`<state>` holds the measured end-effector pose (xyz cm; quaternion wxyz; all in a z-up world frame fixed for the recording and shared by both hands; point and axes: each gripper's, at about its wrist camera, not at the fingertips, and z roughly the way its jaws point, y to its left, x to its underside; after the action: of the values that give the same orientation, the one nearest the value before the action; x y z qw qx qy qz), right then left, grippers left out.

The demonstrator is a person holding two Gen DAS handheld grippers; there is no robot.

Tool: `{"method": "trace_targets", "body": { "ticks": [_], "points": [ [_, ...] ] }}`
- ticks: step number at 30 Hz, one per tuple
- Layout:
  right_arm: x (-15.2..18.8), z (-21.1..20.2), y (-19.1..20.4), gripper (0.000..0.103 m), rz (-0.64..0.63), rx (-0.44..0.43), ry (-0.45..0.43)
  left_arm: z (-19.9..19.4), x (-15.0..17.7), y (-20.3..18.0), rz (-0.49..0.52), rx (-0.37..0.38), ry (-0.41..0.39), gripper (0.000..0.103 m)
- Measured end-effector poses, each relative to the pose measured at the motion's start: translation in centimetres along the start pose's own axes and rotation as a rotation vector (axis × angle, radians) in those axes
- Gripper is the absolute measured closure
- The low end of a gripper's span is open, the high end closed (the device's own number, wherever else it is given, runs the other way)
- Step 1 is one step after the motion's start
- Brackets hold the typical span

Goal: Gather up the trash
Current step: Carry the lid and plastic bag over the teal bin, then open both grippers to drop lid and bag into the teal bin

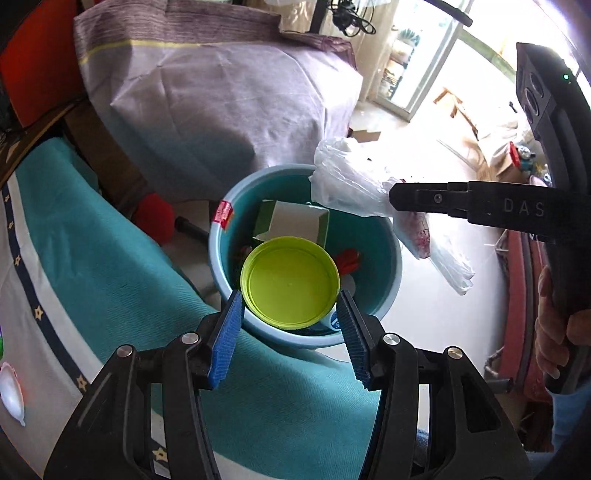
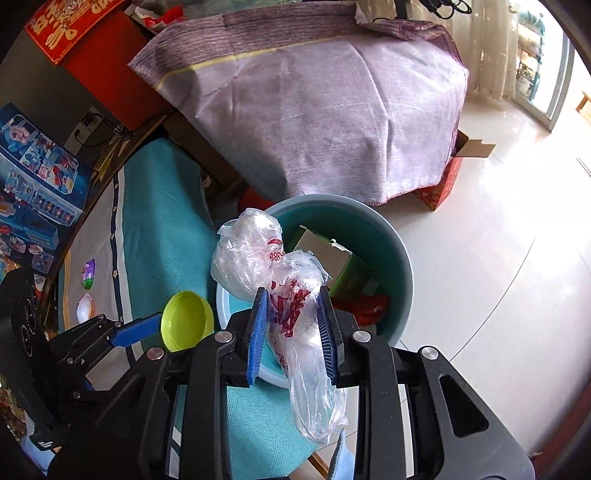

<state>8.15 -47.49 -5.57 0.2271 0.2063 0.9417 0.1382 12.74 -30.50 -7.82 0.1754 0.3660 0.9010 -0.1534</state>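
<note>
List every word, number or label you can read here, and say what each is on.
"DAS": on the black arm of the right claw, cut off by the picture's edge.
"88": red print on the plastic bag; the rest is crumpled and unreadable.
Red box: large yellow characters, not legible.
Blue toy box: print too small.
Red label on the bin: blurred.

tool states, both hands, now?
Left tool: closed on the green lid, over the bin.
Right tool: closed on the plastic bag, at the bin.
</note>
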Motion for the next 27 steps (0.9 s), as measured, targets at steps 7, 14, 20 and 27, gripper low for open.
{"method": "trace_targets", "body": {
  "ticks": [7,14,20,27],
  "points": [
    [-0.3,0.9,-1.2,0.077,0.027,0.014,0.024,2.6,-1.7,-0.9,0.019,0.018,0.042,0.042],
    [-0.7,1.7,-1.0,0.077,0.026,0.016,0.042,2.5,-1.6,-0.6,0.019,-0.015,0.051,0.022],
    [-0.6,2.4,-0.7,0.073,0.022,0.016,0.059,1.3,-1.0,0.6,-0.025,-0.021,0.049,0.013],
    [-0.3,2.8,0.1,0.035,0.017,0.021,0.075,-0.4,-0.4,1.5,-0.056,-0.009,0.024,0.012]
  ]
}}
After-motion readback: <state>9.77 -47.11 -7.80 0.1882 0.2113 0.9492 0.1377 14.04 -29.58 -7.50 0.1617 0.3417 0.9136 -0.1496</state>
